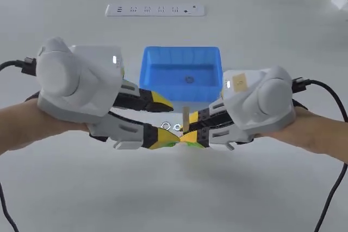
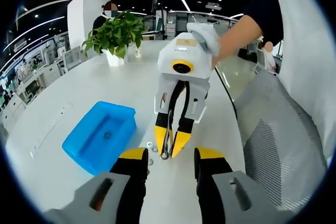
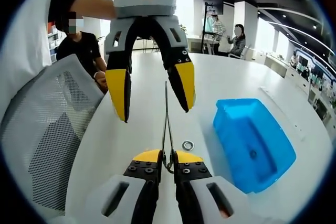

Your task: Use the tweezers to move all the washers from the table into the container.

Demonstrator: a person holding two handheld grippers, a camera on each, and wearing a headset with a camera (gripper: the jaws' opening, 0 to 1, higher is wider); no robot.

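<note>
My right gripper (image 3: 167, 157) is shut on a pair of thin metal tweezers (image 3: 166, 121), which point forward over the white table. My left gripper (image 2: 171, 154) faces it with its yellow-tipped jaws wide open on either side of the tweezer tips and nothing held. In the head view the left gripper (image 1: 163, 119) and right gripper (image 1: 191, 127) meet tip to tip in front of the blue container (image 1: 182, 58). One washer (image 1: 188, 80) lies inside the container. Two small washers (image 1: 166, 126) lie on the table between the grippers, and a washer (image 3: 188, 145) lies beside the tweezers.
A white power strip (image 1: 155, 10) lies on the table beyond the container. A potted plant (image 2: 115, 35) stands at the far table edge. A grey mesh chair (image 3: 47, 129) is beside the table, and people sit and stand in the background.
</note>
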